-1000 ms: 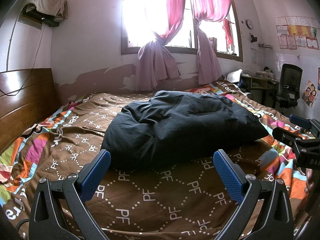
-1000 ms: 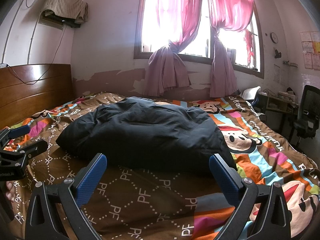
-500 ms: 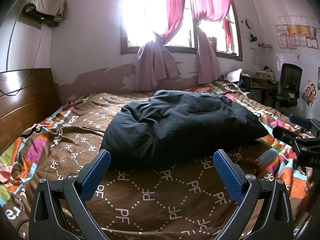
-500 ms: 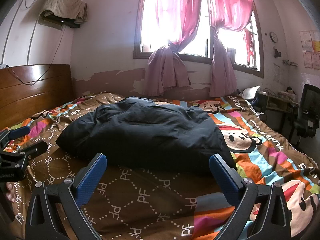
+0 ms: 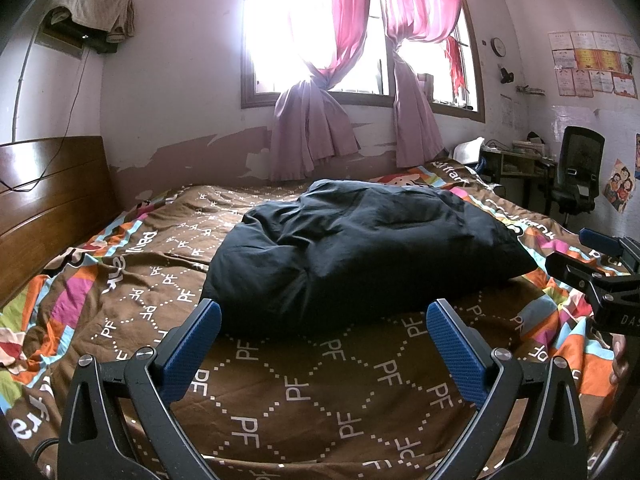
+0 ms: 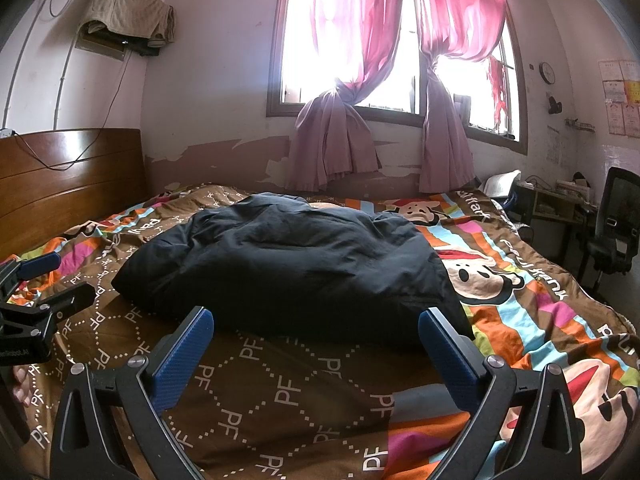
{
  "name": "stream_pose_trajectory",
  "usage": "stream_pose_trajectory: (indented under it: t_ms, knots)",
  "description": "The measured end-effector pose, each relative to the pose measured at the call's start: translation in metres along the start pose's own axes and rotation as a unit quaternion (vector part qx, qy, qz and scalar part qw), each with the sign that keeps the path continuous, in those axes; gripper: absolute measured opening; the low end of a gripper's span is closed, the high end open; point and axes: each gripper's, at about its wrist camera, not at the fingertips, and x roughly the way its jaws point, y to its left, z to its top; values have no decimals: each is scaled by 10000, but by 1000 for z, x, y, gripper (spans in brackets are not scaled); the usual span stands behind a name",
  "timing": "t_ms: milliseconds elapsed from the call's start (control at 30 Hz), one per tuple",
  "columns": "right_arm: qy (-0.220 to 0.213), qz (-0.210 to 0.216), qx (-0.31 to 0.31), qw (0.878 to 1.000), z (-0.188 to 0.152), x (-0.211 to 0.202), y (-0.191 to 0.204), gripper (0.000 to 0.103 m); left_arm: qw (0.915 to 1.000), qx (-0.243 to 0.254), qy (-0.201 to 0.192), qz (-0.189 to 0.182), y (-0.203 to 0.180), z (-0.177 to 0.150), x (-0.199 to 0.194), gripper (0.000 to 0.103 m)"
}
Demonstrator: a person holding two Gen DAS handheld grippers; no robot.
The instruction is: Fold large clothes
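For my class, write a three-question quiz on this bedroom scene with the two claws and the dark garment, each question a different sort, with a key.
1. True or false: the left claw grips the black garment.
2. Multiple choice: the black garment lies on (A) the office chair, (B) the patterned bedspread, (C) the desk.
3. Fill in: the curtains at the window are ____.

Key: 1 false, both the left claw and the right claw are open, short of the garment. 2 B. 3 pink.
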Motion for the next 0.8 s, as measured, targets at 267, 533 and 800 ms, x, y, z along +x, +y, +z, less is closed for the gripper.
stream_pose_trajectory:
  t_ms: [267,533,800]
  knots:
    - [2,3,1,10000,0,0,-1,103,10000,8,22,-19,2,-2,0,101]
    - [3,2,5,10000,0,0,0,103,10000,13,32,-25,2,-2,0,101]
    - [9,2,4,10000,0,0,0,103,9999,73,145,-47,6,-9,3,101]
